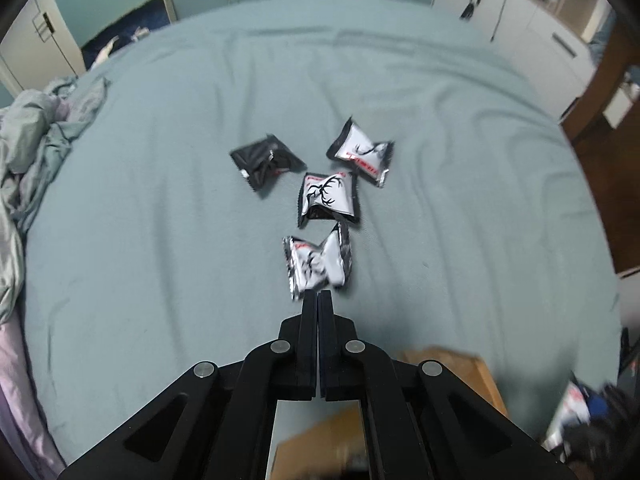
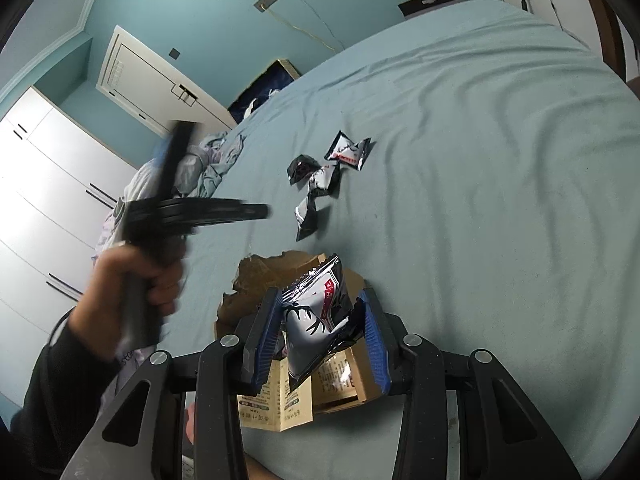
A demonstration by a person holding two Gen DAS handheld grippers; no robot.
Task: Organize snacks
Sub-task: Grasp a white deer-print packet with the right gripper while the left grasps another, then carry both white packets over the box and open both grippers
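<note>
Four snack packets [image 1: 325, 196] lie loose in a small cluster on the bed [image 1: 460, 128], some touching at the corners. The left tool [image 1: 318, 294] hangs just short of the nearest packet [image 1: 316, 264], its fingers pressed together on nothing. The right tool [image 2: 320, 316] has its fingers apart around a fifth packet [image 2: 316, 312] over a torn cardboard box [image 2: 260, 276] at the bed's near edge.
</note>
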